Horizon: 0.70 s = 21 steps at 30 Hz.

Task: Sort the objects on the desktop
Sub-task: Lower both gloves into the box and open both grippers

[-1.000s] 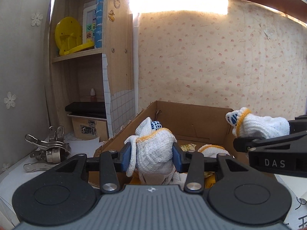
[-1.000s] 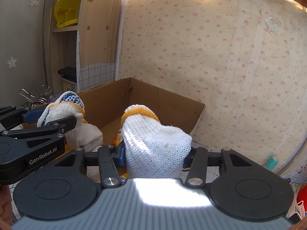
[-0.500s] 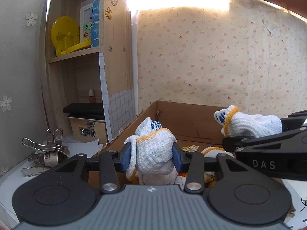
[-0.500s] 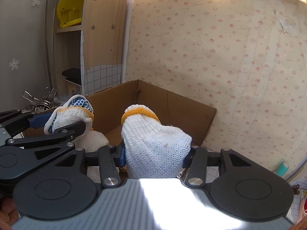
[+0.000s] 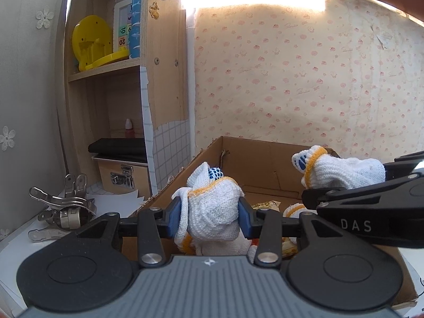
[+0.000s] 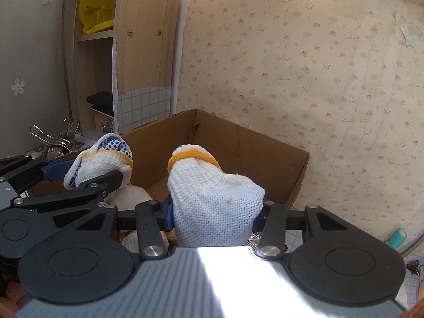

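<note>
My left gripper is shut on a white knit glove with an orange cuff and blue dots, held over the near edge of an open cardboard box. My right gripper is shut on a second white knit glove with an orange cuff, also above the box. The right gripper and its glove show at the right of the left wrist view; the left gripper's glove shows at the left of the right wrist view. More gloves lie inside the box.
A wooden shelf unit stands left of the box, with a yellow plastic item, a black pad on a small case and a small bottle. Metal clips lie on the white desk at left. A teal roll sits far right.
Both grippers have risen slightly and moved closer to the box and wall, still holding their gloves. The right gripper's glove sits a little further left in the left wrist view.
</note>
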Available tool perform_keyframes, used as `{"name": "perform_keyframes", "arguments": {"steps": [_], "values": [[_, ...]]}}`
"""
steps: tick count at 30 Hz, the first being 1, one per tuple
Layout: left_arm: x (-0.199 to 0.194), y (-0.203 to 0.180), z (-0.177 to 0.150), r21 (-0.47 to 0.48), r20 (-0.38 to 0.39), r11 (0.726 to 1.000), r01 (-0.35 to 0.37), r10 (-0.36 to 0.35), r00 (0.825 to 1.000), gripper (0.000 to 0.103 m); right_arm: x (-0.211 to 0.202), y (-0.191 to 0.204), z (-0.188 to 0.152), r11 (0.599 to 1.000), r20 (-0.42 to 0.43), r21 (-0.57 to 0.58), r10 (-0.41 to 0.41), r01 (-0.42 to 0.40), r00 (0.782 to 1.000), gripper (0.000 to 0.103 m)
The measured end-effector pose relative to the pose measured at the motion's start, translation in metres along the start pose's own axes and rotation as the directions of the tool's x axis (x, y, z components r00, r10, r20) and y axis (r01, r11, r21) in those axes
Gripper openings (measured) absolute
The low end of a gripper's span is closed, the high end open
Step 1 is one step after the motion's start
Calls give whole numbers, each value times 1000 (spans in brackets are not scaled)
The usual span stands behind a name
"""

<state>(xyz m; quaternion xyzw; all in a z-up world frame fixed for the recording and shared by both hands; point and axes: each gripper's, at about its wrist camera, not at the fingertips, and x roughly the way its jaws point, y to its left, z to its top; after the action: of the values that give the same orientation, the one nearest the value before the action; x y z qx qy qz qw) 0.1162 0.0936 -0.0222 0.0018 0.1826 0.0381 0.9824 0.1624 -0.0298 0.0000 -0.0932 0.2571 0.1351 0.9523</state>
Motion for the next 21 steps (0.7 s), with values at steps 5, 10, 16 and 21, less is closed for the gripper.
{"name": "perform_keyframes", "arguments": {"steps": [5, 10, 16, 21], "values": [[3, 3, -1, -14, -10, 1000, -6, 6, 1000, 46, 6, -1, 2, 1000, 4, 11, -10, 10, 1000, 61], [4, 3, -2, -17, -12, 1000, -9, 9, 1000, 48, 5, -8, -1, 998, 11, 51, 20, -21, 1000, 71], [4, 2, -2, -16, -8, 1000, -5, 5, 1000, 51, -5, -11, 1, 999, 43, 47, 20, -22, 999, 72], [-2, -1, 0, -16, 13, 1000, -3, 3, 1000, 56, -19, -18, 0, 997, 79, 67, 18, -24, 997, 73]]}}
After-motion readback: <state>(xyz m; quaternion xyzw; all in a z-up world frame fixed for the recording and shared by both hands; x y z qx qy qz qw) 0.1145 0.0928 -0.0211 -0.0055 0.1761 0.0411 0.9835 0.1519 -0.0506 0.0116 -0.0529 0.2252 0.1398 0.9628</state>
